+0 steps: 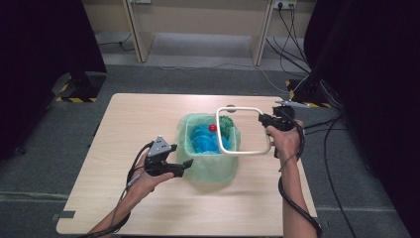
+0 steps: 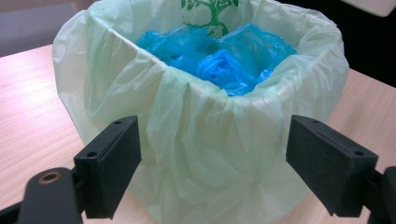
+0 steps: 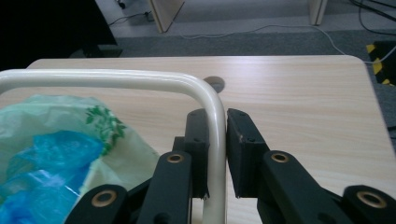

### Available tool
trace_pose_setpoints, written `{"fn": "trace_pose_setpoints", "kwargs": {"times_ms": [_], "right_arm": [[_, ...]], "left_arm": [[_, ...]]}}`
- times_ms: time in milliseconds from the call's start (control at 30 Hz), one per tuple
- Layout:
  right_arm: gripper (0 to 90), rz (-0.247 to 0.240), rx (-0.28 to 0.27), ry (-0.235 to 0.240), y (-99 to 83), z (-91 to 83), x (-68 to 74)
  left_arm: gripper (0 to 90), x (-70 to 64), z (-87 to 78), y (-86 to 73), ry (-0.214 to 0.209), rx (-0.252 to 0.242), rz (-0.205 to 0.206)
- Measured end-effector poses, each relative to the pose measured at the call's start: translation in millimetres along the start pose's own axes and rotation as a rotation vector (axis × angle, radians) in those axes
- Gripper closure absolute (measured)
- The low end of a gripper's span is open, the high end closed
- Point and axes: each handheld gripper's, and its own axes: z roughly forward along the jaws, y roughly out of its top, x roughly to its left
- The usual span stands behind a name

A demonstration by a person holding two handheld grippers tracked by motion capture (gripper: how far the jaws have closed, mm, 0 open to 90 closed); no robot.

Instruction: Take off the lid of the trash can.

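Note:
A small bin lined with a pale green bag (image 1: 210, 163) (image 2: 205, 140) stands mid-table, with crumpled blue plastic (image 1: 203, 139) (image 2: 219, 56) and a small red item (image 1: 212, 128) inside. My right gripper (image 1: 267, 120) (image 3: 217, 154) is shut on a cream rounded-rectangle frame (image 1: 243, 132) (image 3: 140, 79), held level above the bin's right side. Just left of the bin, my left gripper (image 1: 182, 167) (image 2: 212, 163) stands open, its jaws spread in front of the bag's wall without touching it.
The wooden table (image 1: 148, 114) has a round cable hole (image 3: 215, 83) behind the bin. Desk legs and cables (image 1: 292, 44) sit on the grey floor beyond. Black curtains stand on both sides.

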Motion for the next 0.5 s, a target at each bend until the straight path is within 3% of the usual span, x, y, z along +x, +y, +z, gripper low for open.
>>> {"fn": "trace_pose_setpoints", "kwargs": {"times_ms": [133, 500], "right_arm": [[79.0, 0.039, -0.015, -0.025, -8.9, -11.6, -26.8], [78.8, 0.098, -0.010, -0.088, -33.8, -26.1, -71.9]], "left_arm": [[17.4, 3.4, -6.2, -4.5, -0.006, -0.012, -0.017], [17.4, 3.0, -4.7, -14.1, -0.021, 0.021, -0.015]]}}
